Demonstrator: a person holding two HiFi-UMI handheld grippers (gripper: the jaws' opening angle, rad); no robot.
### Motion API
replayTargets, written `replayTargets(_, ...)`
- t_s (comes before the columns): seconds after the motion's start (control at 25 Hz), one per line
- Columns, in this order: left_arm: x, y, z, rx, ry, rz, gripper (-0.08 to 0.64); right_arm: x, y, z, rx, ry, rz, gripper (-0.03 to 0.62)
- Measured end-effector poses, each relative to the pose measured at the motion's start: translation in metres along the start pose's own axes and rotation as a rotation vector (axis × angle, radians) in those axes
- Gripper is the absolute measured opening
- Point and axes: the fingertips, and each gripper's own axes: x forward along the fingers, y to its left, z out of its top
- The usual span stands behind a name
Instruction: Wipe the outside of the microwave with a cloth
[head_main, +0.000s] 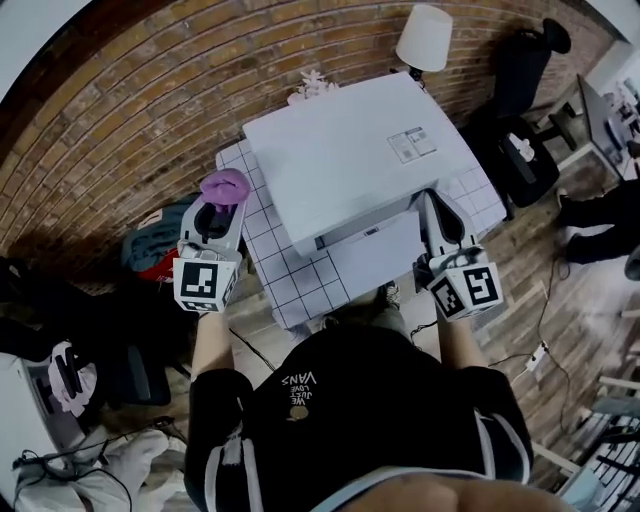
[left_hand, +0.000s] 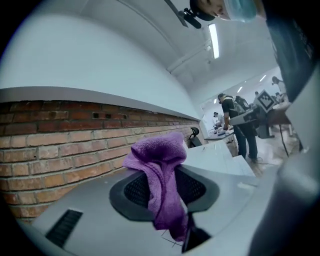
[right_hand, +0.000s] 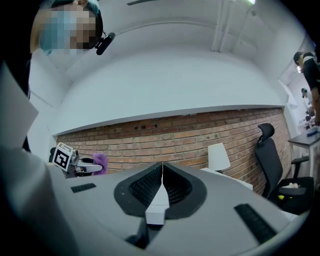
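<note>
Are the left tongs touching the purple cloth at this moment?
Touching. The left gripper view shows the left tongs shut on the purple cloth, which is pinched between the two pads and bunches above them.

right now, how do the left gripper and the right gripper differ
The left gripper is shut on the purple cloth; the right gripper is shut on nothing. The left gripper is off the microwave's left side; the right gripper is at its right side. Both point toward the brick wall.
</note>
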Motion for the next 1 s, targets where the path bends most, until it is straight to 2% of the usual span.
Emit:
replayTargets(0.12,0.024,0.011,-0.006,0.084,0.067,-0.001,0.13,0.017,-0.012,0.0,0.003,0.017,0.038,0.0)
replayTargets(0.28,0.061,0.017,-0.021,0.18,0.204,-0.044,0.13,0.032,-0.031,0.003,-0.005,0.036,0.087,0.0)
replayTargets(0.6,0.124,0.032,-0.046,0.281,0.436,-0.082,0.13,0.056,-0.071,0.007,0.006,0.044,0.144,0.0)
replayTargets(0.8,0.151,0.038,-0.069,0.338,0.604,-0.136,0.13,0.066,-0.097,0.008,0.027,0.041,0.154,0.0)
replayTargets(1.0,0.174,0.036,-0.074,0.411,0.739,-0.179,0.13,0.072,-0.122,0.007,0.047,0.04,0.165,0.0)
